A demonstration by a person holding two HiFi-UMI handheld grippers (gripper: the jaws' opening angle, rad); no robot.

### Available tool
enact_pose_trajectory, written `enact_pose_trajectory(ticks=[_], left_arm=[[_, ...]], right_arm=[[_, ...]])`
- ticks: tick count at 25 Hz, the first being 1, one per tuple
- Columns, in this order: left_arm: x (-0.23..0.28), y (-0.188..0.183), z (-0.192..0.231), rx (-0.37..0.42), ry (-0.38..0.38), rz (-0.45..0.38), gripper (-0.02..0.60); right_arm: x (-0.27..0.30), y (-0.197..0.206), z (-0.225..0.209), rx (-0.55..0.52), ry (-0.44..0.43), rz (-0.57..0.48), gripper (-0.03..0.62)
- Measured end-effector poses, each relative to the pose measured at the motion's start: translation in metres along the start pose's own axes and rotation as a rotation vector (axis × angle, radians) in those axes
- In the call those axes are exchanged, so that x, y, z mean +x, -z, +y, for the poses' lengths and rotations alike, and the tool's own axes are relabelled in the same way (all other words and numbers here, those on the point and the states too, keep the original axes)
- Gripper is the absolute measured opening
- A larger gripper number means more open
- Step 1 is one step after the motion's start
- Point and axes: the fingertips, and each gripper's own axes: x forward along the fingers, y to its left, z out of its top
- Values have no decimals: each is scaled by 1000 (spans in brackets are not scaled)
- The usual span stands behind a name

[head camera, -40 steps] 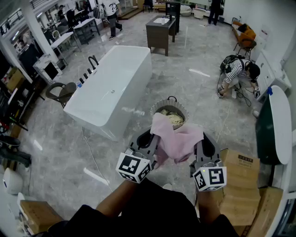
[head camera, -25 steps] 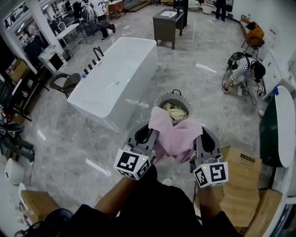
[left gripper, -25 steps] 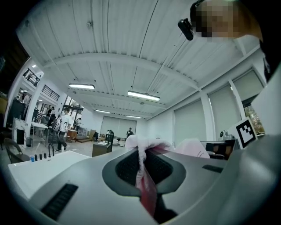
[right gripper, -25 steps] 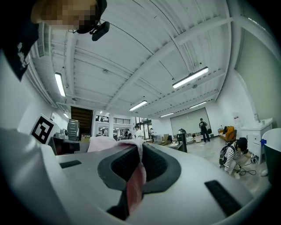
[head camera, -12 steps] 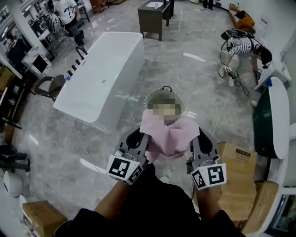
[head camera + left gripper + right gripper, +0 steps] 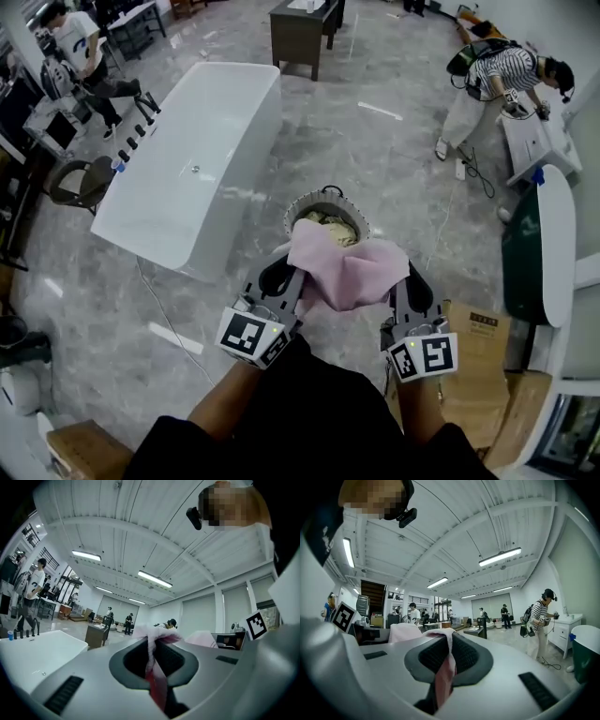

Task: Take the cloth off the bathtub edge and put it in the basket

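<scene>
A pink cloth (image 6: 349,272) hangs spread between my two grippers, above the near rim of a round wire basket (image 6: 325,202) that holds a crumpled cream cloth. My left gripper (image 6: 292,277) is shut on the pink cloth's left edge, which runs pinched between its pads (image 6: 154,667). My right gripper (image 6: 397,285) is shut on the right edge, and pink fabric (image 6: 446,670) sits between its pads too. The white bathtub (image 6: 192,164) stands to the left of the basket, its edge bare.
A dark wooden cabinet (image 6: 302,33) stands beyond the tub. A person in a striped top (image 6: 506,75) stands at the far right. Cardboard boxes (image 6: 487,375) lie on the floor at my right, beside a green tub (image 6: 539,248). A chair (image 6: 75,183) sits left of the bathtub.
The view has shifted forward and the basket now lies just under the cloth's far edge. Both grippers keep the pink cloth stretched between them.
</scene>
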Motion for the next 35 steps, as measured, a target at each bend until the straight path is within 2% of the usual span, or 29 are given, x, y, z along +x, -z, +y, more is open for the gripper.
enact_pose_trajectory(ticks=[11, 16, 18, 26, 31, 35], left_arm=[[65, -41, 80, 5, 68, -40, 35], [86, -46, 103, 10, 97, -49, 35], [92, -54, 110, 0, 103, -77, 37], [122, -59, 139, -7, 78, -97, 35], [150, -87, 133, 94, 47, -107, 37], [177, -98, 126, 54, 37, -131, 35]], right_arm=[[94, -23, -13, -13, 94, -48, 38], [129, -28, -13, -5, 92, -69, 38], [143, -33, -13, -2, 87, -77, 38], [191, -49, -17, -18, 26, -105, 38], [213, -75, -15, -67, -75, -131, 38], [228, -90, -33, -53, -129, -150, 38]])
